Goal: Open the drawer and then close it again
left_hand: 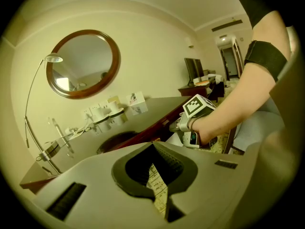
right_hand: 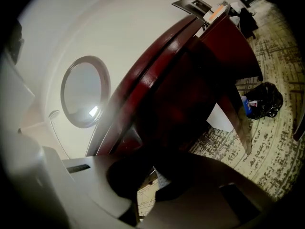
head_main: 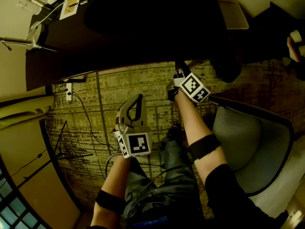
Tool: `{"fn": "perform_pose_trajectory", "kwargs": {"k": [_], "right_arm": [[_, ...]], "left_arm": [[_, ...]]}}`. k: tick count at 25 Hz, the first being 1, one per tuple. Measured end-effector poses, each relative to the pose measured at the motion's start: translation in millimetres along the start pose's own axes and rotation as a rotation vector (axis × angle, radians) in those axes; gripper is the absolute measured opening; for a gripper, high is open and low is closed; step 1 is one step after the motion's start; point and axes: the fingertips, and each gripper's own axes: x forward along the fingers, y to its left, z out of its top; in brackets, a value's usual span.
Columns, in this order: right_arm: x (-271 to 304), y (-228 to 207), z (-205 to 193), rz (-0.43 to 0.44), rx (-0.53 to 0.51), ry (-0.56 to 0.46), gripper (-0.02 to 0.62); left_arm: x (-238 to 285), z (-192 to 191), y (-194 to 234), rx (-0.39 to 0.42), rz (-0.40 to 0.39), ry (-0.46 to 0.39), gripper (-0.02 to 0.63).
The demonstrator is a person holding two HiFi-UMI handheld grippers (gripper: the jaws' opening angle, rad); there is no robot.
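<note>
The tabletop [head_main: 119, 37] is dark reddish-brown, the carpet [head_main: 124, 85] pale with dark streaky grid lines, the mirror frame [left_hand: 116, 63] brown on a cream wall [left_hand: 157, 51], and the pale grey left gripper [head_main: 137, 101] and right gripper [head_main: 180, 73] carry black-and-white square-patterned cubes.

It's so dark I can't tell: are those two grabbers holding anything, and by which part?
Nothing is held. The left gripper and the right gripper are both shut and empty.

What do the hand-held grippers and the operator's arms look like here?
The left hand-held gripper and right hand-held gripper are pale grey moulded plastic shells with dark ribbed pads, each carrying a cube with black-and-white square markers. The forearms are bare, with a black band round each arm.
</note>
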Motion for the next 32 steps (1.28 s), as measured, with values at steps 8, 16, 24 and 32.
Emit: {"fn": "perform_pose_trajectory", "kwargs": {"k": [8,16,24,32], "right_arm": [[-18.4,-5.1,3.1,-0.056,-0.057,0.009,0.003],[-87.0,64.0,14.6,-0.031,-0.225,0.080,0.003],[-167.5,215.3,44.8,0.128,-0.490,0.114,0.003],[-230.7,322.8,23.0,0.190,-0.769,0.171,0.005]], "left_arm": [[-10.9,-1.3,15.0,-0.071,0.022,0.007,0.006],[-50.3,35.5,40.2,-0.115,-0.031,-0.057,0.006],[-129.4,79.7,83.3,-0.215,-0.042,-0.091,0.006],[-209.1,97.7,129.3,-0.288,-0.064,-0.137,0.006]]}}
